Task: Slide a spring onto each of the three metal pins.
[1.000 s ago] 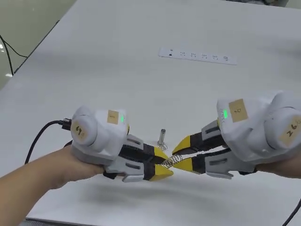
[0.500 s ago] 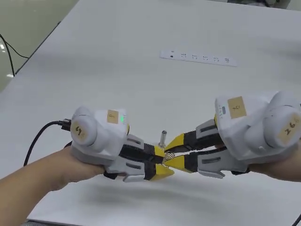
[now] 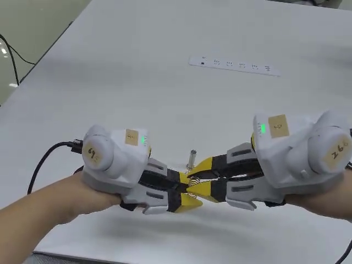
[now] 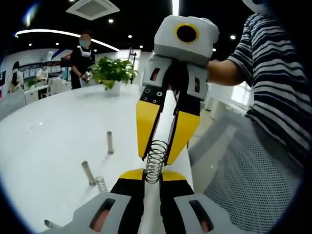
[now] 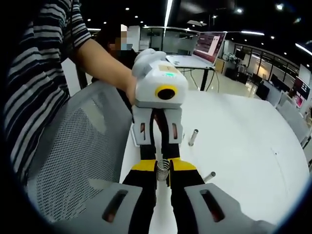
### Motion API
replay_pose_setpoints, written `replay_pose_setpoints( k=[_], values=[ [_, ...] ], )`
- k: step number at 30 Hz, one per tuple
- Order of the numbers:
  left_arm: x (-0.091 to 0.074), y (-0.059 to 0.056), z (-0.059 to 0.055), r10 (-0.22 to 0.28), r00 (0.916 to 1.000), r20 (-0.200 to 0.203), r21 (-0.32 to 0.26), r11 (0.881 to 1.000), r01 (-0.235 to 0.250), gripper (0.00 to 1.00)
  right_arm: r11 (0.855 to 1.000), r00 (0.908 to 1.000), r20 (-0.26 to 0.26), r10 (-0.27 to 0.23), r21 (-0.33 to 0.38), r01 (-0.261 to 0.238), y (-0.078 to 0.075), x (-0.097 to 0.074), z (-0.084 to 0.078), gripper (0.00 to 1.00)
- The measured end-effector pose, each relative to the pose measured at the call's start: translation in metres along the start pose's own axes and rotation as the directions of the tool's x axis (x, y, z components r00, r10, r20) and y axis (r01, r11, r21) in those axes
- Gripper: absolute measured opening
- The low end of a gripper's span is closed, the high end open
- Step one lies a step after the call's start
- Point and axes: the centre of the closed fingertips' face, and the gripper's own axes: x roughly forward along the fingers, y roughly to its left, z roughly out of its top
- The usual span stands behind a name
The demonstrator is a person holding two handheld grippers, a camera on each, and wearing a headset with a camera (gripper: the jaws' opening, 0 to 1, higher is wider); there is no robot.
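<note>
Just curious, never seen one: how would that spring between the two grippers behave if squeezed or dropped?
The spring is thin open wire, so it probably flexes easily. It looks tiny beside the yellow fingers, so likely very light. Being round, it might roll on the smooth table.

A long white plastic power strip [image 3: 235, 66] lies flat towards the far edge of the white counter [image 3: 137, 82]; a grey mesh chair [image 5: 68, 146] stands just beside another edge.

head view angled down, gripper views face-to-face close, sharing spring [image 4: 155, 161]
</note>
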Motion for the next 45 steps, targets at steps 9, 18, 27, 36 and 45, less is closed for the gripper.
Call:
replay_pose_setpoints(
  k=[9, 18, 27, 36, 45],
  values=[
    [0.0, 0.003, 0.004, 0.008, 0.9998, 0.016, -0.027, 1.0, -0.007, 0.03, 1.0, 1.0, 0.006, -0.006, -0.002, 0.006, -0.002, -0.002, 0.003, 0.06],
    [-0.003, 0.008, 0.005, 0.031, 0.9991, 0.028, -0.047, 0.998, -0.03, 0.04, 1.0, 0.9998, 0.01, -0.019, -0.004, 0.019, -0.006, -0.003, 0.004, 0.06],
    [-0.009, 0.015, 0.006, 0.066, 0.9972, 0.036, -0.06, 0.996, -0.063, 0.09, 1.0, 0.9995, 0.017, -0.028, -0.005, 0.029, -0.008, -0.002, 0.007, 0.06],
    [-0.015, 0.017, -0.002, 0.083, 0.9964, 0.018, -0.089, 0.993, -0.081, 0.15, 0.998, 0.9986, -0.01, -0.053, -0.026, 0.053, -0.014, -0.004, 0.001, 0.07],
    [-0.031, 0.017, -0.015, 0.106, 0.9943, -0.009, -0.116, 0.988, -0.106, 0.21, 0.997, 0.9969, -0.015, -0.077, -0.011, 0.077, -0.019, -0.009, -0.006, 0.07]
  ],
)
